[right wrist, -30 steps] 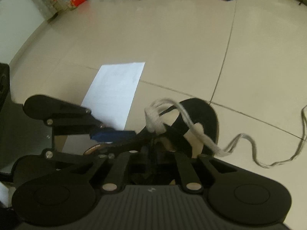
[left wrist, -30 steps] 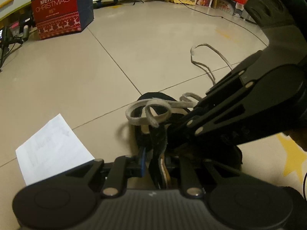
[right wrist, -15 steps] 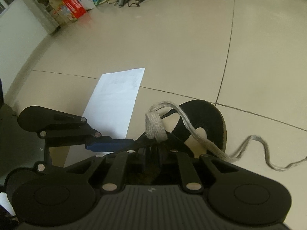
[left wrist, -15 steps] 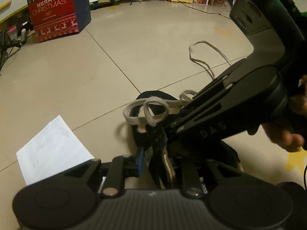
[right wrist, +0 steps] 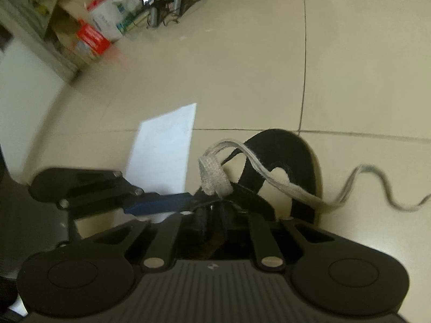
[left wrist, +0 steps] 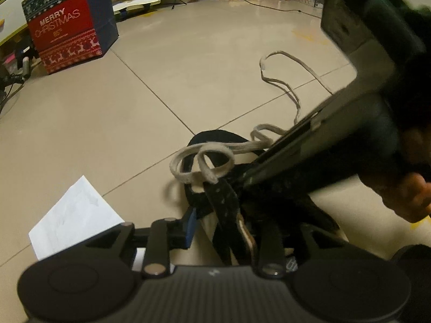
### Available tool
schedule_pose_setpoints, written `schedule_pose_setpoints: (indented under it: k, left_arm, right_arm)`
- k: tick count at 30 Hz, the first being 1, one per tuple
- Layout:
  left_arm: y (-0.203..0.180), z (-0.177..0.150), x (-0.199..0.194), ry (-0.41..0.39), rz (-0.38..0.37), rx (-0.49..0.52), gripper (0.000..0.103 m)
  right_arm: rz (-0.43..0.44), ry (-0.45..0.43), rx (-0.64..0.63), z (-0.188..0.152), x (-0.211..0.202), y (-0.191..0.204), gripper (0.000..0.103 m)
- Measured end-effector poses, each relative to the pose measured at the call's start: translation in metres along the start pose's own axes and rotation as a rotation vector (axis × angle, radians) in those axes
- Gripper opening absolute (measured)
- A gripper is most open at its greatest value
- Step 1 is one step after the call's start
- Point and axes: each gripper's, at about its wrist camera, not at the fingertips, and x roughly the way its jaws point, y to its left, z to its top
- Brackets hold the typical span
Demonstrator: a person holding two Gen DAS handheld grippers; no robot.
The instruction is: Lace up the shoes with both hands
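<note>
A black shoe [left wrist: 215, 140] [right wrist: 291, 148] lies on the tiled floor, with a grey lace [left wrist: 202, 161] [right wrist: 215, 172] looped over its opening. My left gripper [left wrist: 223, 228] straddles the upright tongue [left wrist: 223, 207]. Its jaws are opening, and its blue pad [left wrist: 190, 226] [right wrist: 159, 203] stands clear of the tongue. My right gripper [right wrist: 214, 207] [left wrist: 238, 179] comes in from the right in the left wrist view, held by a hand [left wrist: 409, 196]. It is shut, and the lace loop rises from its tips. The lace's loose tail [left wrist: 282, 80] [right wrist: 377, 185] trails over the floor.
A white sheet of paper [left wrist: 72, 223] [right wrist: 164, 150] lies on the floor just left of the shoe. A red and blue Christmas box [left wrist: 64, 37] stands far left. Boxes, cables and shelves [right wrist: 94, 35] line the room's edges.
The left jaws have spread wider around the tongue. The right jaws have closed at the base of the lace loop, and the right gripper has rolled slightly.
</note>
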Motion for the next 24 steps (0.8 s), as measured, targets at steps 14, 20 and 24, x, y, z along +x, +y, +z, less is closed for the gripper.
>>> schedule_pose_setpoints:
  k: [14, 20, 24]
  left_arm:
    - [0.012, -0.006, 0.006, 0.007, -0.008, -0.135, 0.023]
    - [0.010, -0.008, 0.006, -0.001, 0.014, -0.150, 0.019]
    - [0.011, -0.007, 0.006, -0.001, 0.005, -0.163, 0.019]
  right_arm:
    - [-0.045, -0.060, -0.077, -0.011, -0.012, 0.011, 0.004]
    - [-0.083, -0.041, -0.086, -0.010, -0.012, 0.021, 0.003]
    - [-0.083, -0.030, -0.096, -0.014, -0.021, 0.020, 0.003]
